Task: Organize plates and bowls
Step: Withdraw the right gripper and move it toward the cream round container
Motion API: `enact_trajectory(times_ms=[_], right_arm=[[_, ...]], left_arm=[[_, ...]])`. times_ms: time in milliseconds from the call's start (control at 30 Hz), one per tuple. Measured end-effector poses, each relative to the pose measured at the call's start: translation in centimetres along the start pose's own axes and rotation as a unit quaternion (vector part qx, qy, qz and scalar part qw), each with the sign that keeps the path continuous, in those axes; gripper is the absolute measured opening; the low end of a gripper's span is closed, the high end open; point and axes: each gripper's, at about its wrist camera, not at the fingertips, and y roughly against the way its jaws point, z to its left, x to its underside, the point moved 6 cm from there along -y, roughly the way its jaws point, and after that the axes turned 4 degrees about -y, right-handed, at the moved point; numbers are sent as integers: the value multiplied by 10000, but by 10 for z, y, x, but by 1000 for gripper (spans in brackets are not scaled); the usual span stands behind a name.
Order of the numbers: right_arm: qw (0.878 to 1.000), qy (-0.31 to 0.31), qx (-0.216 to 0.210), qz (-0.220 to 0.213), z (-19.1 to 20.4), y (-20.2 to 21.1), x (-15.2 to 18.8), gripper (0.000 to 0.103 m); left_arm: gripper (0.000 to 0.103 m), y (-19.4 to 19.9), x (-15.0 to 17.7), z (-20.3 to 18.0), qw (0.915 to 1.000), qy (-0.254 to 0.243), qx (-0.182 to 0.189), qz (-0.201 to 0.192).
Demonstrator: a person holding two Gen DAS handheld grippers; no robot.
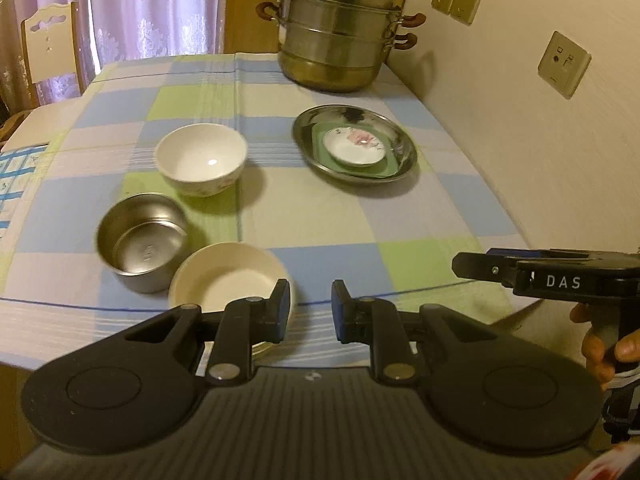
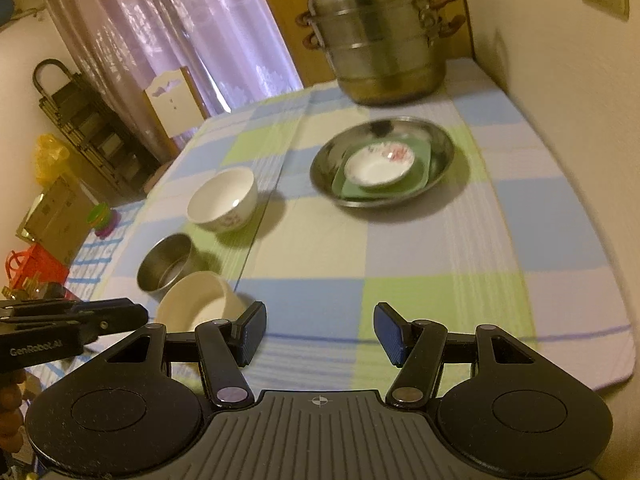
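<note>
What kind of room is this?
Most likely a home dining area. A table under a checked cloth holds bowls and a tiered steamer pot; a dining chair stands by lace curtains, and household clutter lines the far wall.

Three bowls sit apart on the checked cloth: one white ceramic bowl with a floral base (image 1: 201, 159), one round steel bowl (image 1: 143, 242) and one shallow cream bowl (image 1: 229, 276). Three plates are stacked: one round steel plate (image 1: 354, 148), one green square plate (image 1: 386, 165), one small white floral saucer (image 1: 353, 145). One lidded tiered steel steamer pot (image 1: 340, 28) stands behind.
</note>
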Motion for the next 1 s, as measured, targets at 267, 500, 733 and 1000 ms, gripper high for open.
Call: enact_trajectory(times_ms=[267,500,733,1000], right_arm=[[9992,-225,146,283,39,-22,25,60],[9979,-381,294,424,64,-44,38,60],[9969,-440,402,515,81,-61,51,60],[9958,-441,531,597,86,-76,55,60]], left_arm=[[19,10,14,54,9997,-26,-63,225],[19,5,25,89,9990,-123,-42,434],[19,-5,34,107,9978,-159,63,639],[19,-19,39,114,9963,-61,240,817]])
